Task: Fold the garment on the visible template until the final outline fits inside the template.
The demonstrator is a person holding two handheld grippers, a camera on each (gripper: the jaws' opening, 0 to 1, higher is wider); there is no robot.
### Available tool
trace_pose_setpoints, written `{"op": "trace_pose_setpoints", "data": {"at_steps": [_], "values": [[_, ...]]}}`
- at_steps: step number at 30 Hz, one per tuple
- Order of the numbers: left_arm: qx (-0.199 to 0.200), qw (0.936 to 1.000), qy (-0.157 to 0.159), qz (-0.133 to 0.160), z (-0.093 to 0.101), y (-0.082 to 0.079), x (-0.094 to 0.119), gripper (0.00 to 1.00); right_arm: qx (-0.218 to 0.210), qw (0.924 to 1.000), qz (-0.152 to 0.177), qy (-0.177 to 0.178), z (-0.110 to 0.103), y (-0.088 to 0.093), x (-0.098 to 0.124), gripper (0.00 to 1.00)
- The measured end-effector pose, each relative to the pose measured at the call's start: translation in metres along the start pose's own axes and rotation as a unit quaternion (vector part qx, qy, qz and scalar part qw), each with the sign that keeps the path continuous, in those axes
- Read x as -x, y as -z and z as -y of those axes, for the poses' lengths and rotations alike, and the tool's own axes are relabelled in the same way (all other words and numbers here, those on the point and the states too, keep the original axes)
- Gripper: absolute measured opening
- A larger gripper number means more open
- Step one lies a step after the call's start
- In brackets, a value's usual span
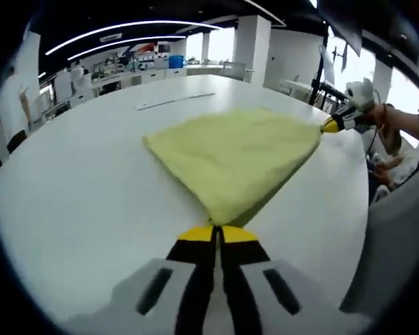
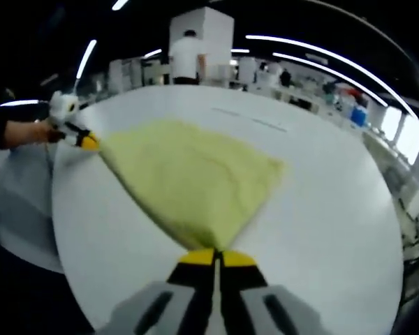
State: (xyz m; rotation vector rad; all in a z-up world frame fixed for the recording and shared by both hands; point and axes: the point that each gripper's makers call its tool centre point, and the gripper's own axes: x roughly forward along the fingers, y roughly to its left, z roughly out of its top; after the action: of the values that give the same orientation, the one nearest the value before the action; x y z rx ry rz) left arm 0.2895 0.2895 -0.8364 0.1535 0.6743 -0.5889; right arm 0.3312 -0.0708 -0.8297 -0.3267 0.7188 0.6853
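Observation:
A pale yellow garment (image 1: 237, 157) lies stretched over the round white table (image 1: 77, 202). My left gripper (image 1: 217, 234) is shut on its near corner, yellow tips pressed together at the cloth's point. The right gripper (image 1: 333, 125) holds the far right corner in the left gripper view. In the right gripper view the same yellow garment (image 2: 192, 178) fans out from my right gripper (image 2: 216, 257), which is shut on its corner, while the left gripper (image 2: 84, 140) grips the far left corner, held by a person's hand.
A thin line marking (image 1: 173, 101) runs across the white table beyond the cloth. The table's edge (image 2: 63, 230) curves close on the left of the right gripper view. Desks and shelves (image 1: 126, 70) stand in the room behind.

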Motion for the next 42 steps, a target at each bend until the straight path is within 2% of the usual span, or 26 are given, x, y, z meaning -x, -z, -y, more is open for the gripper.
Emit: {"op": "trace_pose_setpoints", "data": {"at_steps": [9,13,15,16,19,22,25,29,31,33,40,42], "values": [[0.004,1.0000,0.000,-0.008,0.005,0.007,0.003,0.00,0.011,0.9999,-0.009,-0.007,-0.006,0.007,0.007,0.00],[0.002,0.9998,-0.008,-0.017,0.001,0.013,0.007,0.00,0.036,0.9992,-0.017,-0.011,-0.009,0.008,0.012,0.00],[0.018,0.9998,-0.002,-0.005,0.002,0.012,0.007,0.00,0.022,0.9990,-0.034,-0.020,-0.010,0.016,0.011,0.00],[0.022,0.9997,-0.002,-0.002,0.002,0.012,0.007,0.00,0.021,0.9992,-0.030,-0.014,-0.010,0.016,0.009,0.00],[0.017,0.9998,-0.001,-0.004,0.003,0.015,0.006,0.00,0.009,0.9993,-0.033,-0.015,-0.013,0.020,0.007,0.00],[0.012,0.9999,0.005,-0.005,0.007,0.016,0.007,0.00,0.004,0.9991,-0.039,-0.016,-0.016,0.026,0.004,0.06],[0.005,0.9999,0.008,-0.006,0.011,0.015,0.005,0.01,-0.012,0.9993,-0.034,-0.013,-0.016,0.024,0.003,0.05],[0.008,0.9999,0.010,0.000,0.010,0.009,0.002,0.13,-0.048,0.9986,-0.019,-0.012,-0.016,0.020,-0.001,0.04],[0.008,0.9998,0.015,0.001,0.012,0.007,0.000,0.10,-0.039,0.9987,-0.033,-0.006,-0.012,0.025,-0.003,0.02],[0.007,0.9999,0.015,0.000,0.014,0.006,-0.002,0.02,-0.029,0.9993,-0.024,-0.007,-0.012,0.021,-0.003,0.00],[0.012,0.9999,0.012,-0.001,0.010,0.006,-0.001,0.00,0.002,0.9997,-0.020,-0.010,-0.009,0.017,0.005,0.00],[0.012,0.9999,0.011,0.000,0.010,0.005,-0.001,0.00,0.026,0.9993,-0.026,0.004,-0.002,0.021,0.010,0.00]]}}
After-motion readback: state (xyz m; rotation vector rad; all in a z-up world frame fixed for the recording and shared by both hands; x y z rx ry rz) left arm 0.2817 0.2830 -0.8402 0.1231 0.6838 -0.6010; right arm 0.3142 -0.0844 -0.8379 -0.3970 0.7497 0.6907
